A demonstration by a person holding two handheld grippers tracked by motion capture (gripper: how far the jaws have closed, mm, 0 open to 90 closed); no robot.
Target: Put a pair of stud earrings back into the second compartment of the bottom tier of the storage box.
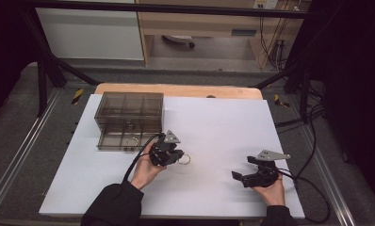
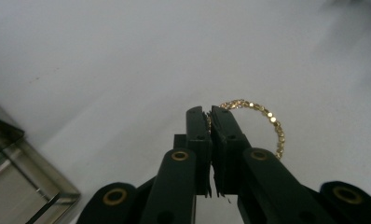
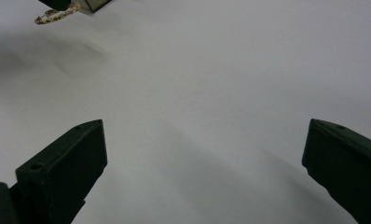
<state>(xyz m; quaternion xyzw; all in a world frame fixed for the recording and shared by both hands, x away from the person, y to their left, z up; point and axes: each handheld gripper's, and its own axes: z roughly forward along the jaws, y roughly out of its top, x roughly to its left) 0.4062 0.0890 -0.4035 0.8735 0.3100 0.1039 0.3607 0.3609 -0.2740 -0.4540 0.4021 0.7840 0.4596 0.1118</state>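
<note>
Above white sheet | left gripper [image 2: 210,116] fingers clamp gold bracelet [image 2: 263,122], loop hanging sideways | right gripper [image 3: 204,158] fingers apart

Gold bracelet [image 2: 263,116]: a thin chain of small, shiny round links forming an open loop. One section of the chain is pinched between two closed black jaws, and the remainder arcs out to one side over the white table surface (whether the loop touches the surface cannot be determined).
</note>
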